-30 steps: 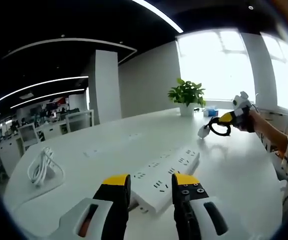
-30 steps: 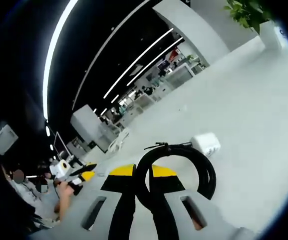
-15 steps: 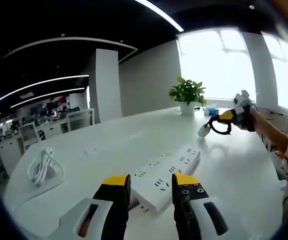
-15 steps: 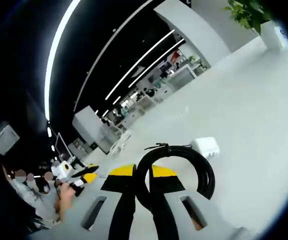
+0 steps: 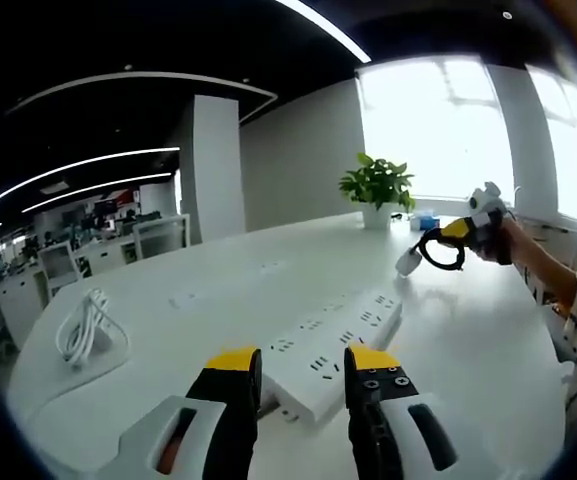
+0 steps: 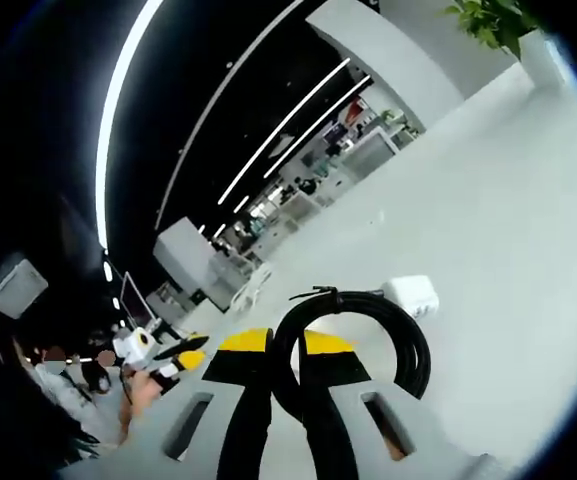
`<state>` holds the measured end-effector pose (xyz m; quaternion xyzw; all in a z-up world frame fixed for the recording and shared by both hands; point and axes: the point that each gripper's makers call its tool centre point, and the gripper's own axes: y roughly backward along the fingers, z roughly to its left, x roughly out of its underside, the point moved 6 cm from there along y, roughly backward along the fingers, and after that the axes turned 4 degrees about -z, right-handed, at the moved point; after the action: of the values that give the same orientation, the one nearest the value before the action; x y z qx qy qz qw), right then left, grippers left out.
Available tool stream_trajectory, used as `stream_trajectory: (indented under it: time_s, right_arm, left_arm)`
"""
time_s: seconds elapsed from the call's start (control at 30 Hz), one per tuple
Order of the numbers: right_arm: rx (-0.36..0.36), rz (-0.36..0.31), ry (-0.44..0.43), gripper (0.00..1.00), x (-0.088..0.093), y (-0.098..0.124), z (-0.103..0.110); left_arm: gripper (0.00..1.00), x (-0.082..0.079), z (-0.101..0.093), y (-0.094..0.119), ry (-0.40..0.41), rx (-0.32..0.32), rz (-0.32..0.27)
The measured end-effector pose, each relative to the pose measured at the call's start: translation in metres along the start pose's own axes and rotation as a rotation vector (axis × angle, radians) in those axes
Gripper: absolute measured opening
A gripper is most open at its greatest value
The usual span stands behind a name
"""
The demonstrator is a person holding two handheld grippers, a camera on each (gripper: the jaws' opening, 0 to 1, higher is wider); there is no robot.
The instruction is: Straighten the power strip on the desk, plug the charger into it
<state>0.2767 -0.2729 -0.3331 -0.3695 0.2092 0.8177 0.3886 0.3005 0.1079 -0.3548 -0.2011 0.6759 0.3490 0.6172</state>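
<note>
Two claws noted: your left claw [image 5: 301,372] still straddles the long white plastic power strip [image 5: 330,345] on the white surface [image 5: 218,300], unmoved; your right claw [image 6: 286,345] keeps pinching the black coiled cable [image 6: 353,335], white charger [image 6: 411,294] aloft, unplugged.

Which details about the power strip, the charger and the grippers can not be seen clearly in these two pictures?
- Power strip, left gripper view: its near end is hidden behind the left gripper, so contact cannot be told.
- Charger, right gripper view: its prongs face away, partly behind the black cable coil.
- Right gripper: the coil covers the fingertips.
- White cable bundle, left gripper view: too small to identify.
</note>
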Motion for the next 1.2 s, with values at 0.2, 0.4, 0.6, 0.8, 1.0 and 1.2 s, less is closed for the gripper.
stream_trajectory:
  time_s: [0.2,0.4,0.6,0.8,1.0,1.2]
  right_arm:
    - [0.002,-0.019,-0.001,0.09,-0.0026,0.0019,0.0038]
    - [0.003,-0.026,0.001,0.09,-0.0006,0.0,0.0038]
    - [-0.009,-0.025,0.005,0.09,-0.0002,-0.0028,0.0057]
    - [-0.025,-0.031,0.012,0.09,-0.0024,-0.0021,0.0059]
    - [-0.031,-0.04,0.007,0.09,-0.0035,-0.0019,0.0074]
    - [-0.043,-0.035,-0.004,0.09,-0.0016,-0.0032,0.0102]
  left_arm:
    - [0.33,0.0001,-0.0001,0.0,0.001,0.0,0.0]
    - [0.33,0.0002,-0.0001,-0.0005,0.002,0.0,0.002]
    - [0.33,0.0012,-0.0001,0.0,0.004,-0.003,0.003]
    - [0.33,0.0011,0.0003,0.0002,0.006,-0.005,0.002]
    - [0.33,0.0002,0.0013,0.0004,0.007,-0.006,0.001]
    - [0.33,-0.0001,0.0006,-0.0006,0.005,-0.003,0.003]
